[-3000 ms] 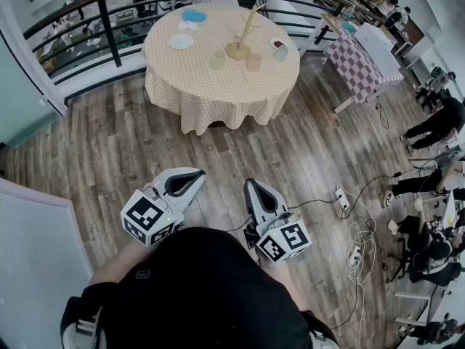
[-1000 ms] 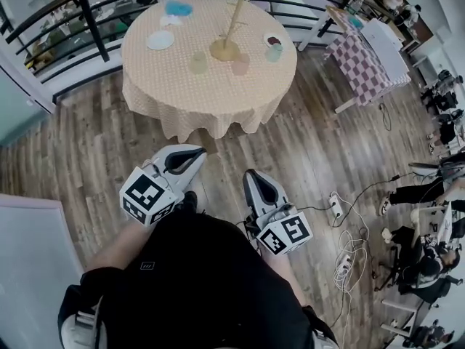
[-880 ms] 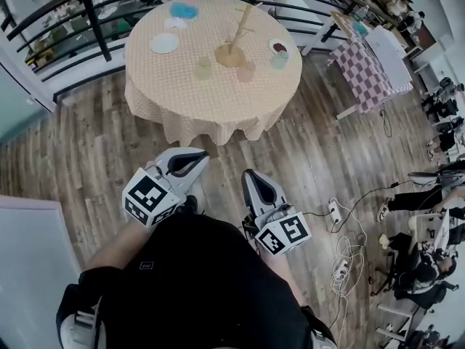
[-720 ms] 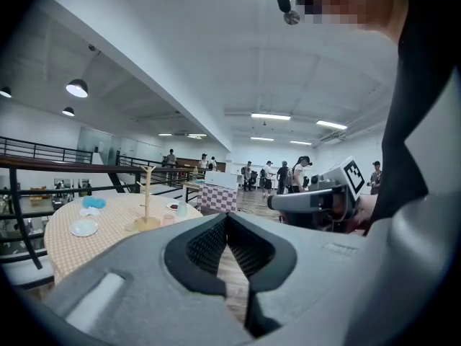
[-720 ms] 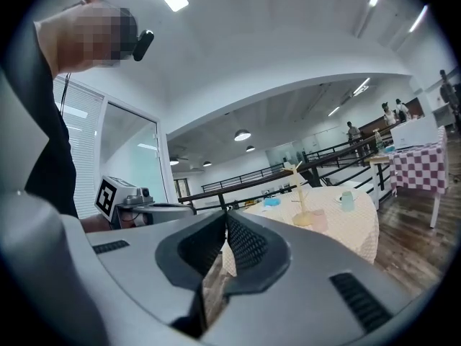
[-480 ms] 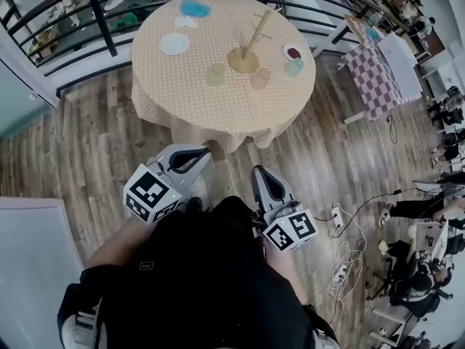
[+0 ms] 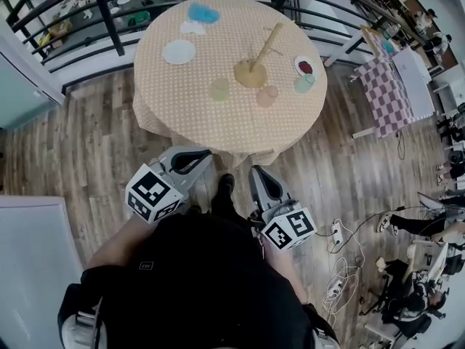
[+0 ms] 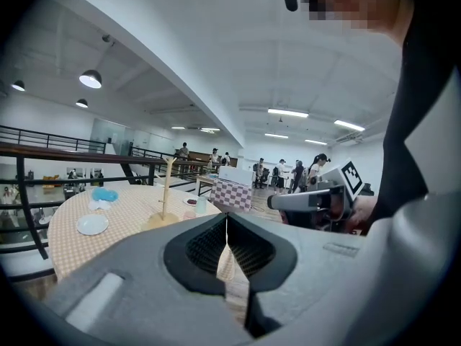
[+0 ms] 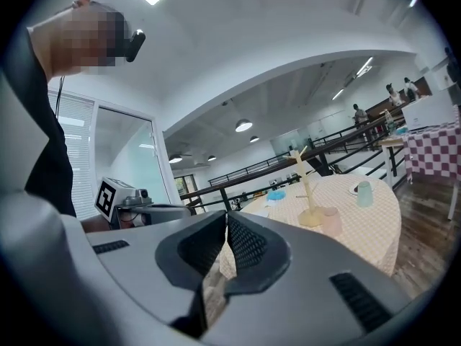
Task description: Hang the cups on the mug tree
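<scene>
Resting on table (image 7: 218, 126): three cups (image 7: 267, 95), apparently empty | saucer (image 7: 298, 62): something dark red

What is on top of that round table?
A mug tree, a yellow cup, a pink cup, a green cup, a white plate, a small dish and a blue object. The cloth hides the tabletop.

left gripper (image 7: 204, 153): fingers together, empty | right gripper (image 7: 256, 171): fingers together, empty

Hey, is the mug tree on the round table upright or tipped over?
Upright. The mug tree stands on its round base on the table, pole vertical in both gripper views.
</scene>
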Demonstrator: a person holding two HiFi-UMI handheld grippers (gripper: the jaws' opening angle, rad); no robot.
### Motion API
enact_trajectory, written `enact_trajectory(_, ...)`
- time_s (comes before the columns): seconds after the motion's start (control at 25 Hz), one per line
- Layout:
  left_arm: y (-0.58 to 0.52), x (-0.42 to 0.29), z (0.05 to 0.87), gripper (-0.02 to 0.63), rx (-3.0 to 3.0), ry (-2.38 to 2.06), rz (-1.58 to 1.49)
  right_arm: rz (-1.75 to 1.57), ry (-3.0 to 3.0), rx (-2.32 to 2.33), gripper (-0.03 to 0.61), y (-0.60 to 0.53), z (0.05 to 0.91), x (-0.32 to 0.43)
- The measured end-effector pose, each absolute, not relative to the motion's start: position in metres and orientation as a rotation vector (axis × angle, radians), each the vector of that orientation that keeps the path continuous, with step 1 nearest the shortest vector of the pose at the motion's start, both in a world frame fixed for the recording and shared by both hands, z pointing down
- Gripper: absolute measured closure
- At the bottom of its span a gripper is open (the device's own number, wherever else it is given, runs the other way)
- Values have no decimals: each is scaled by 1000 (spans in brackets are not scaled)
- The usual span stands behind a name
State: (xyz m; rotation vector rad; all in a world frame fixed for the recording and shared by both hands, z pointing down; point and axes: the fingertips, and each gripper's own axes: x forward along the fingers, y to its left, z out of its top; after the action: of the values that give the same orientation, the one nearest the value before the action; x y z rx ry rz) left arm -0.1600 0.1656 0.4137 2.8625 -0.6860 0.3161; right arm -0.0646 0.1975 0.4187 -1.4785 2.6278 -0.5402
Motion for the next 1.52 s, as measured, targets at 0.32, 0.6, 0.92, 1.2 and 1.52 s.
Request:
enact_trajectory(0.32,88,-120,406,606,2826,-782,226,-560,2717,-1353,561,115,420,-36)
enact_trajectory(0.6,39,-99,406,561,2783,-903,201,-572,2775,-1247,561,69,419,-12)
enact_trajectory(0.92,-10,-90,426,441,2732,-1067,270,-584,2811,-1165,561,31,422,10)
enact_trajectory(1.2,-46,-95,447,397,2724,-1081,282,-649,2863,-1129,561,5,437,-12)
enact_trajectory(1.52,-93,-107,513,327,2773,-1011,429,-665,2863,-1177,561,-25,475,-35)
